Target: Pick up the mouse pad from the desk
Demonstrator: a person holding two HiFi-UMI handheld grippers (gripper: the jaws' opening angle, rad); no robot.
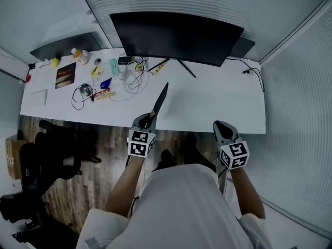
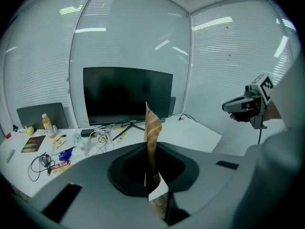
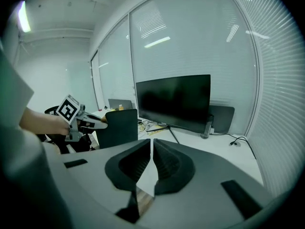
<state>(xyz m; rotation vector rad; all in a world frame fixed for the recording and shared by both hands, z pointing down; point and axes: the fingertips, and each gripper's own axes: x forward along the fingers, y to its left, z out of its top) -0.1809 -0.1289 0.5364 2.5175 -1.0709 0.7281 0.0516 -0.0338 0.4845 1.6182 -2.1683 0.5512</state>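
The mouse pad [image 1: 161, 98] is off the white desk [image 1: 218, 102] and stands on edge, a thin dark blade rising from my left gripper [image 1: 147, 121]. In the left gripper view the jaws [image 2: 151, 151] are shut on the pad [image 2: 153, 123], whose brownish edge runs up between them. The right gripper view shows the pad's flat dark face [image 3: 121, 128] beside the marker cube [image 3: 68, 109] of the left gripper. My right gripper [image 1: 224, 128] hovers over the desk's front edge, right of the pad. Its jaws [image 3: 152, 144] are shut with nothing between them.
A black monitor [image 1: 176, 35] stands at the back of the desk. Cables [image 1: 83, 93], a bottle [image 1: 79, 55], a booklet [image 1: 65, 74] and small packets crowd the desk's left half. A black chair [image 1: 46, 154] stands on the wooden floor to the left.
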